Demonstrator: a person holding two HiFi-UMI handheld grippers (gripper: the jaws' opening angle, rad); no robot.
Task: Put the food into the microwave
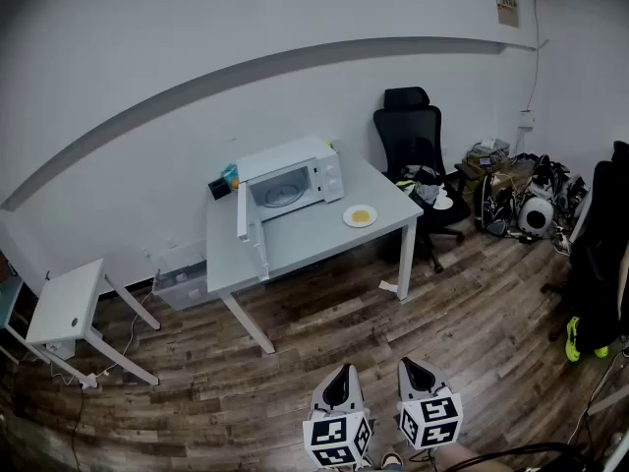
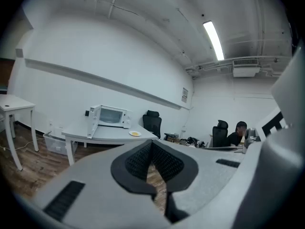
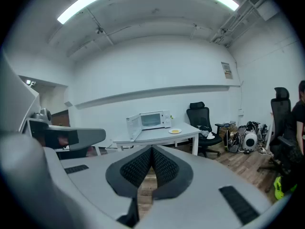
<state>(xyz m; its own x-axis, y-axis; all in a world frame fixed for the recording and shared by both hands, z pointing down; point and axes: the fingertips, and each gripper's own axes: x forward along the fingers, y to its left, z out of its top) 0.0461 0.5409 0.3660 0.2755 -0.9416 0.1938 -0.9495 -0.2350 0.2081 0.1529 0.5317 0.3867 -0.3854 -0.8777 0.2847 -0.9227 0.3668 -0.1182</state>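
White plate [image 1: 360,216] with a flat yellow piece of food [image 1: 362,215] in its middle, on the grey bench [image 1: 314,244], near the front right corner. It stands just right of the microwave [image 1: 295,178] and does not touch it. What the food is: too small to tell.

Microwave: white, at the back of the bench by the wall. Its long axis runs along the wall. The door [image 1: 245,226] is hinged on the left and swung fully out toward the room, so the cavity faces the bench's front edge and is open to receive the plate.

Plate orientation: lies flat, rim up. It is round, so it has no long axis of its own and can be approached from any side.

Handling, judged: stiff, light, probably breakable, and the rim is likely smooth and slippery. The food sits loose and could slide if the plate tips. Best hold looks like a pinch on the rim at the edge facing the room, plate kept level.

Left gripper [image 2: 151,149]: jaws pressed together, nothing between the pads. Right gripper [image 3: 152,151]: the same, pads meeting, empty. In the head view both sit low over the wooden floor [image 1: 295,382], side by side, well apart from the bench and aimed roughly toward it.

Judged stage: approach not begun; plate untouched.

Also present: black office chair [image 1: 418,136] right of the bench.
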